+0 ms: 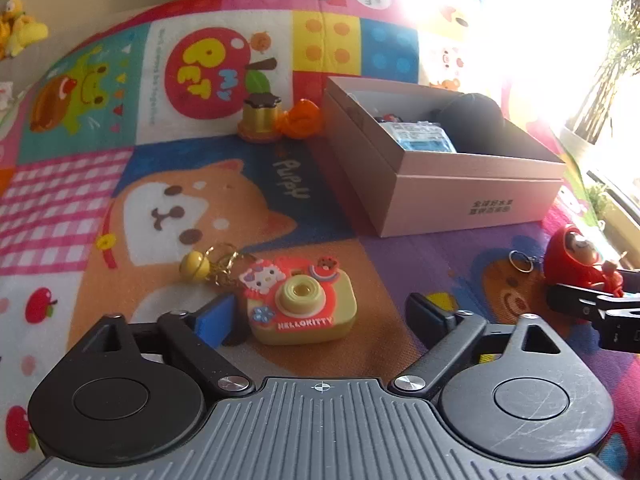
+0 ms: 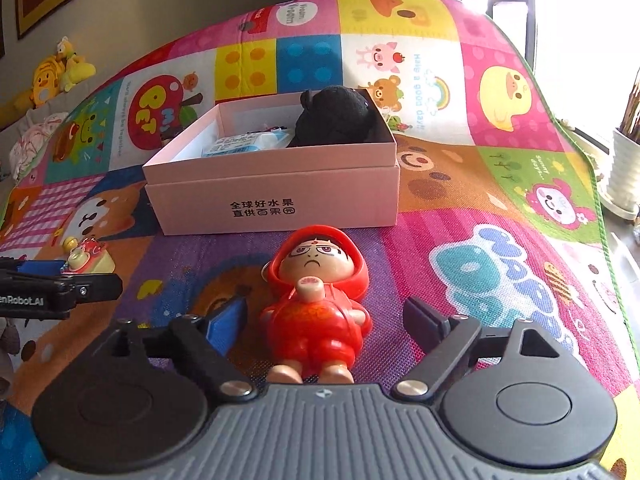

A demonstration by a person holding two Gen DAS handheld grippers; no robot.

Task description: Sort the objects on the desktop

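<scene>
Two hand-held tools hover over a tabletop (image 2: 500, 184) covered in a patchwork cartoon mat. The left tool (image 1: 320, 314) stands with its jaws spread wide around a yellow-and-red toy camera keychain (image 1: 304, 304); the blue left pad sits just beside the camera's side, possibly touching it, while the right pad stands well apart, so nothing is gripped. The right tool (image 2: 326, 318) is likewise wide open, its pads clear on both sides of a red hooded doll figure (image 2: 316, 300) lying face up on the mat between them.

One open pink cardboard box (image 2: 276, 200) sits on the mat beyond both tools, toward its middle. Inside are one black knitted item (image 2: 336, 118) against the far right wall and one blue-and-white packet (image 2: 248, 144) beside it; a smaller dark thing behind the packet is too hidden to make out.

Off the box's far left corner, one gold-coloured trinket with a dark star-shaped top (image 1: 261, 118) and one orange trinket (image 1: 302, 119) stand touching each other. The camera's chain carries one yellow bell (image 1: 194, 266).

Open mat stretches to the right of the box as far as the green-stitched right edge (image 2: 600, 216), and a bare strip lies between the box's near wall and the doll. Left of the camera the mat is also bare up to its left edge.
</scene>
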